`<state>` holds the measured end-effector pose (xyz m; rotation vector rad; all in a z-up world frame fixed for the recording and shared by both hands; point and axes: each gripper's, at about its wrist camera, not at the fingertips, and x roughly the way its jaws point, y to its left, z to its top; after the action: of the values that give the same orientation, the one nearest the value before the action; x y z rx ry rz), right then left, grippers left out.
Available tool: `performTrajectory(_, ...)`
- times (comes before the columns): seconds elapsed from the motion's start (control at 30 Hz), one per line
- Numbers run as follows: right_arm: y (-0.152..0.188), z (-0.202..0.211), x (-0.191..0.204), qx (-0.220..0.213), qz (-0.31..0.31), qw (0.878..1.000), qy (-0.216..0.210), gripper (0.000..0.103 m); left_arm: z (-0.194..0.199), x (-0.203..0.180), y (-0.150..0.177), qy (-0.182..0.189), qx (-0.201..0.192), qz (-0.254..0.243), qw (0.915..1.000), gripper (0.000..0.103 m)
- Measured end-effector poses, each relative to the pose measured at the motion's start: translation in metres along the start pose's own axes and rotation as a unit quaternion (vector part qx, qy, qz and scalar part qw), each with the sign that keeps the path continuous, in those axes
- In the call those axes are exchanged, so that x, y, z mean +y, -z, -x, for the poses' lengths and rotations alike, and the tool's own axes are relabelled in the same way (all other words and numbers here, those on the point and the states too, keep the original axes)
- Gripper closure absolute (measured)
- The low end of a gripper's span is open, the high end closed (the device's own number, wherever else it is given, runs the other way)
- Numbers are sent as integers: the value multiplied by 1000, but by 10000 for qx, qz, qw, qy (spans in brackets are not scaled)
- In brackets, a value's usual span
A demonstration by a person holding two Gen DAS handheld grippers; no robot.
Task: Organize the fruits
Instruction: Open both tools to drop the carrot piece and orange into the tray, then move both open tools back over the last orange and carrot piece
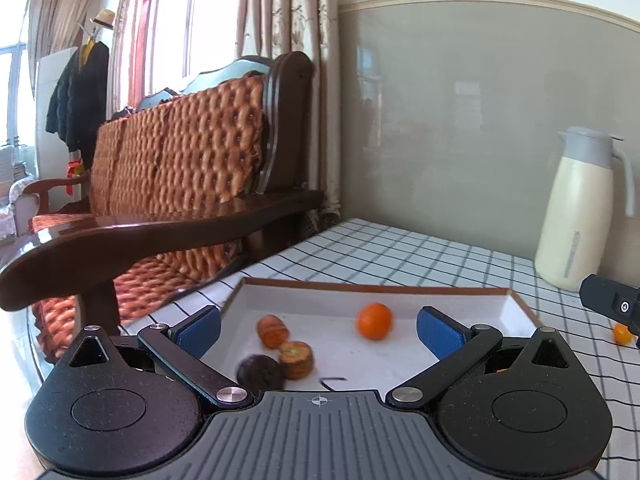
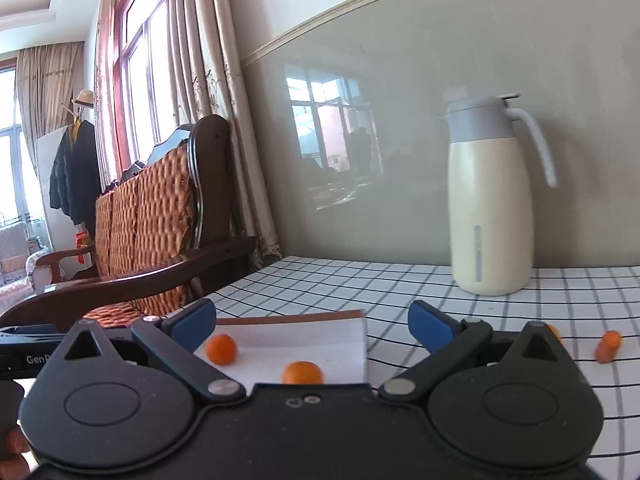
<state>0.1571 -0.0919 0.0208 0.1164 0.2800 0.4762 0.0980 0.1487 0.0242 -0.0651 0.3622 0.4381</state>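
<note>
A white tray with a brown rim (image 1: 400, 289) lies on the checked tablecloth. In it are a small orange (image 1: 374, 321), two brown cut fruit pieces (image 1: 273, 331) (image 1: 296, 359) and a dark round fruit (image 1: 260, 372). My left gripper (image 1: 319, 330) is open and empty above the tray's near side. My right gripper (image 2: 312, 326) is open and empty over the tray's right edge (image 2: 362, 344). The right wrist view shows two oranges (image 2: 221, 349) (image 2: 303, 373) in the tray and an orange carrot-like piece (image 2: 608, 346) on the cloth at right.
A cream thermos jug (image 2: 490, 208) stands at the back near the wall. A wooden sofa with woven cushions (image 1: 180, 168) stands left of the table. Another small orange (image 1: 622, 334) lies on the cloth beside the right gripper's body (image 1: 612, 304).
</note>
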Motion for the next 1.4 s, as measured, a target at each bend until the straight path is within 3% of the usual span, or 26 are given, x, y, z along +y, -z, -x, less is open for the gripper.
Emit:
performTrajectory(0.27,0,29,-33,184,125,9990,395,6,20,-40,9,361,-7,-161,9992,0)
performTrajectory(0.5,1,59,-69,146,-5,9965,825,8,35,-91,13,925,-119,-464,9946,0)
performTrajectory(0.73,8,73,-96,298,-76,9929,1153,21,48,-138,22,1458,-180,-868,9853,0)
performTrajectory(0.9,12,79,-115,393,-215,9887,1428,37,51,-164,26,1683,-152,-1000,9805,0)
performTrajectory(0.97,14,80,-123,440,-274,9869,1529,52,49,-174,27,1763,-97,-1018,9790,0)
performTrajectory(1.07,17,79,-136,571,-385,9841,1638,65,47,-189,31,1842,-34,-1090,9768,0)
performTrajectory(1.17,18,75,-145,678,-486,9815,1724,67,41,-202,34,1943,63,-1144,9742,0)
performTrajectory(1.27,18,70,-154,808,-586,9786,1797,68,34,-217,35,2007,175,-1243,9716,9)
performTrajectory(1.4,18,60,-167,938,-785,9750,1858,68,21,-236,36,2100,347,-1301,9684,12)
